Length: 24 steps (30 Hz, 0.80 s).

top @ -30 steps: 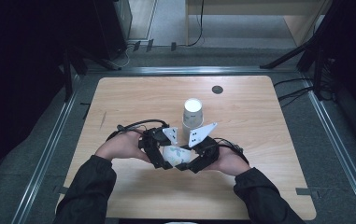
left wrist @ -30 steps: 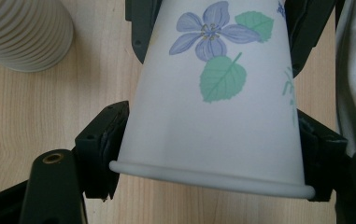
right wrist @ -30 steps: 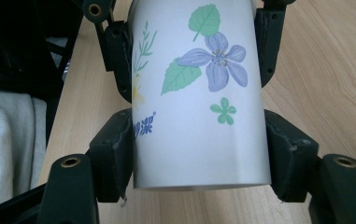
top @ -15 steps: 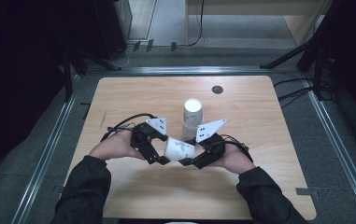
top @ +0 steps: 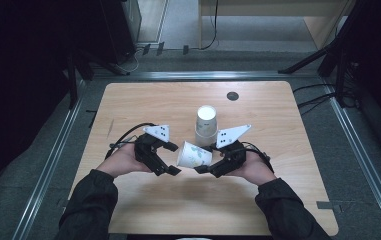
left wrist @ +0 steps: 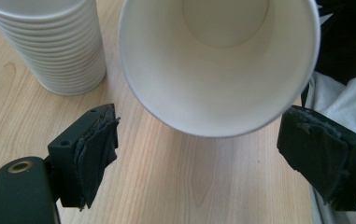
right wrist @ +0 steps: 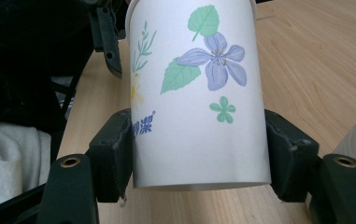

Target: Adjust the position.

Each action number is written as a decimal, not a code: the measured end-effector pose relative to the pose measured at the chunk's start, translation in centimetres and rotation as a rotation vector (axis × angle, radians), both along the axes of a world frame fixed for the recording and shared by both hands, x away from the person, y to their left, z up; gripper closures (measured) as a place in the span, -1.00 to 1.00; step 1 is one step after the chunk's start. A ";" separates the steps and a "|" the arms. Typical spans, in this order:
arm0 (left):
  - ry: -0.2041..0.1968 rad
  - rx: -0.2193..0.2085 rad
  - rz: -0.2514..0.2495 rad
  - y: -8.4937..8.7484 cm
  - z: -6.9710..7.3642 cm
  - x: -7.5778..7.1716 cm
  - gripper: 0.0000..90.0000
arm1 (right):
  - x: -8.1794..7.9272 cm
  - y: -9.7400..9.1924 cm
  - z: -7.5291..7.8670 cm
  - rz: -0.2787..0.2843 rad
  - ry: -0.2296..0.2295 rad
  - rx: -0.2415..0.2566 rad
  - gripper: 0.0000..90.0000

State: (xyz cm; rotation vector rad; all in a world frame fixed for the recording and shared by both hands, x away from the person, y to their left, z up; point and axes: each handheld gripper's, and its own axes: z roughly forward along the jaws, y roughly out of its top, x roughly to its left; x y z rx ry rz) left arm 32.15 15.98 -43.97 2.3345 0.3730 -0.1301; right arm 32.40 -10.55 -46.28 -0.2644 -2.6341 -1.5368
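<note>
Above the table, right hand-held gripper (top: pixel 204 169) pinches a paper cup (top: pixel 194 154) — left hand-held gripper (top: pixel 177 159) spread, just opened.

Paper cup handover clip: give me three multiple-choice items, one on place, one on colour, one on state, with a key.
1. Where is the stack of cups?
A. behind the grippers
B. off the table
C. at the near edge

2. What colour is the big flower on the paper cup?
A. red
B. purple
C. black

3. What grips the cup?
A. left gripper
B. right gripper
C. nothing

Key: A, it stands upside down mid-table beyond both hands; B, purple petals with green leaves; B, its pads press the cup's sides while the left jaws, just opened, stand clear of the rim.
</note>
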 end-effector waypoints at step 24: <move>0.033 -0.156 0.017 -1.0 0.0 0.2 -0.54 | -0.1 0.4 -0.3 0.025 0.044 0.035 -0.24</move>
